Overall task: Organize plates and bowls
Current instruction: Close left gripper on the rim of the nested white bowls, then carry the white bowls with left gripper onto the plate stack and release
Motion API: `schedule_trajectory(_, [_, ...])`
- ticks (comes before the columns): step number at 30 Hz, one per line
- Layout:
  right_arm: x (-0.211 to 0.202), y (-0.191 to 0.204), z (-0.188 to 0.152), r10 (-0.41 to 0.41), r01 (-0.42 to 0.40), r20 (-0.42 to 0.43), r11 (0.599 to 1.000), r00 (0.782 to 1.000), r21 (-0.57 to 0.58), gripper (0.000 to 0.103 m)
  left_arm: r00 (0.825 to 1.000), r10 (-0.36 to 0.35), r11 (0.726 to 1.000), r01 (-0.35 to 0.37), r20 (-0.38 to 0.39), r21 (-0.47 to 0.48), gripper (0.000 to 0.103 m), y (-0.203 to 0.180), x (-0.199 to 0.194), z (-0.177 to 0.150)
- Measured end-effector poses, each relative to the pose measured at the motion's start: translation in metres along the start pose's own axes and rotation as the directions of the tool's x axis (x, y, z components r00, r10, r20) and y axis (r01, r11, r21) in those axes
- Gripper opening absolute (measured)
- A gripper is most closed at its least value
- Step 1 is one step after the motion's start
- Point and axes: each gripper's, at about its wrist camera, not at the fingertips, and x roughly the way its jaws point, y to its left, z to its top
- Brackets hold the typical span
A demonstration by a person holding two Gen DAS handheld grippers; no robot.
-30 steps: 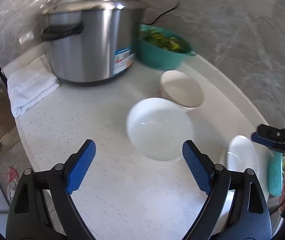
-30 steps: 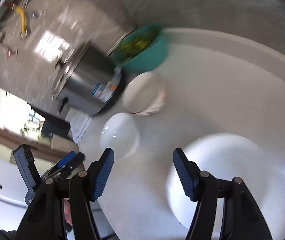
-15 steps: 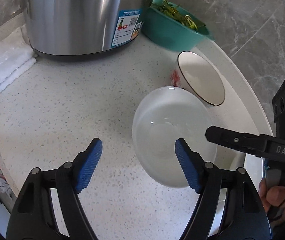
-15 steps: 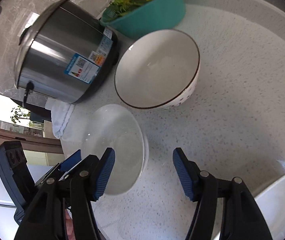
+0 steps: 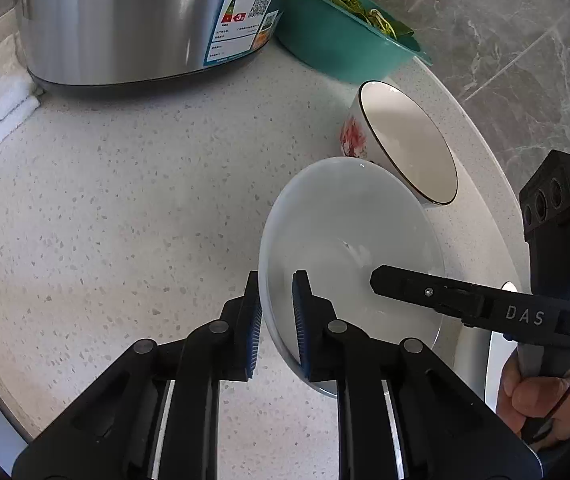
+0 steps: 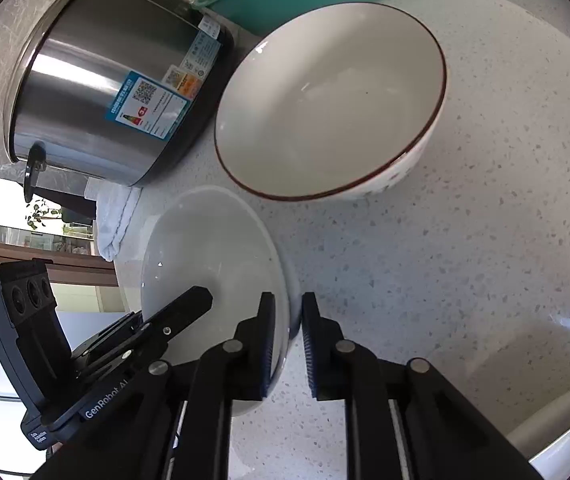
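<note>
We see the white bowl [image 5: 349,248] on the speckled table [image 5: 133,208], its rim pinched on both sides: our left claw [image 5: 276,320] grips the near edge, our right claw [image 6: 288,344] the opposite edge. Just beside it stands the dark-rimmed bowl [image 6: 325,112], then the steel cooker [image 5: 133,20] and teal basin [image 5: 337,40].

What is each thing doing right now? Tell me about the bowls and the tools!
White bowl: empty, rim pinched from both sides.
Left tool: shut on its rim.
Right tool: shut on its rim.
Brown-rimmed bowl: empty, upright.
Teal basin: holds greens.
Steel pot: standing.
</note>
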Motion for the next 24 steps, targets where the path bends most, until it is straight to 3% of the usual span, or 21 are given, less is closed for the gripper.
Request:
schedule_trajectory(7, [-0.006,0.008,-0.005,-0.005,0.005,0.034,1.0,0.999,-0.014,0.016,1.0,0.006,1.0,-0.006,0.0,0.02,0.01,-0.006,-0.003,0.003])
schedule_trajectory(15, [-0.06,0.008,-0.029,0.009,-0.008,0.096,1.0,0.995,-0.013,0.016,0.999,-0.038,0.996,0.038,-0.006,0.083,0.01,-0.045,-0.036,-0.013])
schedule_trajectory(19, [-0.103,-0.011,-0.053,0.004,-0.008,0.153,1.0,0.988,0.023,0.016,0.996,-0.088,0.985,0.091,-0.025,0.147,0.011,-0.084,-0.045,-0.023])
schedule_trajectory(24, [-0.153,-0.047,-0.088,-0.047,0.024,0.228,0.995,0.973,0.101,0.016,0.985,-0.152,0.948,0.168,-0.079,0.27,0.011,-0.156,-0.037,-0.038])
